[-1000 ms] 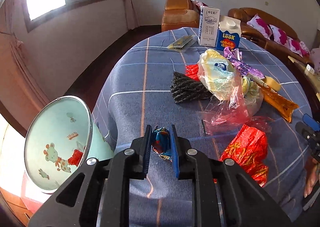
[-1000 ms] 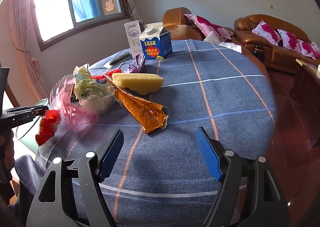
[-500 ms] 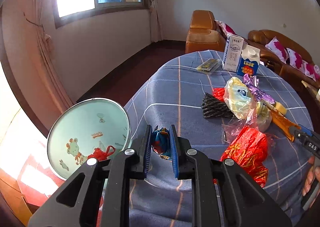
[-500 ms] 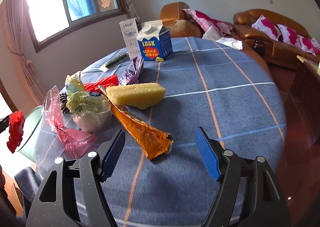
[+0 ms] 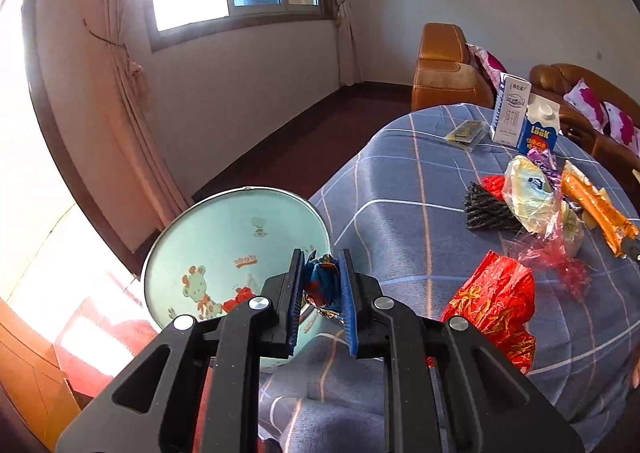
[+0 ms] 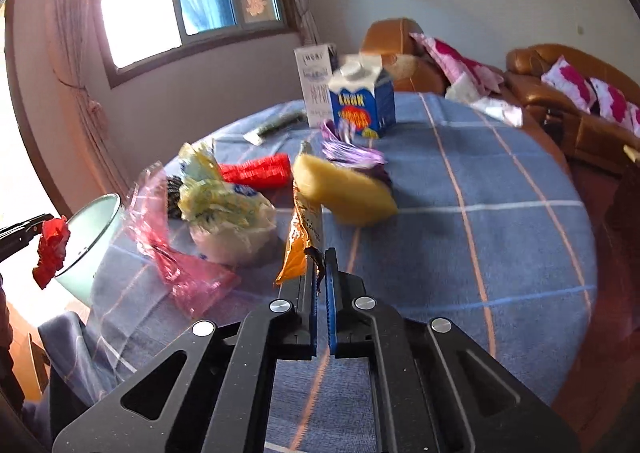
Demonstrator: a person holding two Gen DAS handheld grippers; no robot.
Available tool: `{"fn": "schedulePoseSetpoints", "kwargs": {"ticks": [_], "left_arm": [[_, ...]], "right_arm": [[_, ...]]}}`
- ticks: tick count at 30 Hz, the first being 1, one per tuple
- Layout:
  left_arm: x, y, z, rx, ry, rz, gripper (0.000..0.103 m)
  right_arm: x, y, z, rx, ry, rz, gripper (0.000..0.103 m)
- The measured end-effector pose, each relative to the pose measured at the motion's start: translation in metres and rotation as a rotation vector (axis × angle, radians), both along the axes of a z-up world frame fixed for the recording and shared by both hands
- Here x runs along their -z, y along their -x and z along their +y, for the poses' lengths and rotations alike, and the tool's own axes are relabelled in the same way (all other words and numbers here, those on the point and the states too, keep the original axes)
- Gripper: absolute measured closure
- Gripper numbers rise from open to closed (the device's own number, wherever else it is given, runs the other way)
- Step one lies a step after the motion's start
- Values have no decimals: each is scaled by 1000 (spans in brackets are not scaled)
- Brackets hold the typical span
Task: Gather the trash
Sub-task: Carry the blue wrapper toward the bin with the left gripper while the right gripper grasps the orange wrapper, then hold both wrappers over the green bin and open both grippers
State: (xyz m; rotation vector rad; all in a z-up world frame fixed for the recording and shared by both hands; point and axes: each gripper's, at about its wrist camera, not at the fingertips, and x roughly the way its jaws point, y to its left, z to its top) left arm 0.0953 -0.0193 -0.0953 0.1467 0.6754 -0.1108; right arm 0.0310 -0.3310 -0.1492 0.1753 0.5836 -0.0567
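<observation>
A: Looking across the tabletop (image 5: 400,221) first: its near-left edge overhangs 1 mint bin (image 5: 224,237), which stands just beside it with 1 red scrap already inside.

B: And the cartons?

A: 2 at the far edge, 1 white carton (image 6: 314,83) and 1 blue carton (image 6: 362,103), both stiff and upright. Near the middle, 1 yellow sponge (image 6: 344,189), soft.

B: The grippers?

A: The right gripper (image 6: 320,281) is clamped on the near end of 1 orange wrapper (image 6: 298,249), thin and crinkly, likely slippery, so an end pinch suits it. The left gripper (image 5: 320,289) is closed on 1 small blue wrapper (image 5: 322,285), light and crushed, held over the bin's rim.
</observation>
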Motion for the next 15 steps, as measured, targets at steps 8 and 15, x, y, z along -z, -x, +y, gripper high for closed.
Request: {"fn": "schedulePoseSetpoints", "kwargs": {"ticks": [8, 15], "left_arm": [[-5, -6, 24, -75, -13, -13, 86], [-10, -13, 51, -174, -61, -41, 86]], "right_arm": [[-22, -5, 18, -64, 37, -78, 99], [-43, -28, 49, -159, 68, -124, 99]]}}
